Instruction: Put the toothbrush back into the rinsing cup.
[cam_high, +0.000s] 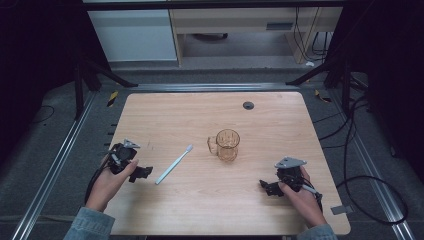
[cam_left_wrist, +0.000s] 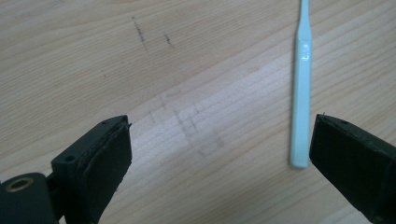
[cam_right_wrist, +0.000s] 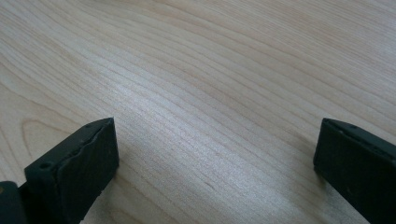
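Now we hold both grippers spread: left gripper (cam_high: 142, 172) lower left beside the toothbrush (cam_high: 173, 164), right gripper (cam_high: 267, 187) lower right.

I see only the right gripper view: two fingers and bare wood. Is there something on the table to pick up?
Observer: Yes, a toothbrush lies flat near the left gripper.
Operator: Is the left gripper holding it?
Observer: No. Its fingers stand open, with the handle end just inside the right one.
Operator: Anything else there?
Observer: A clear mug stands upright mid-table, beyond the right gripper, handle toward the toothbrush.
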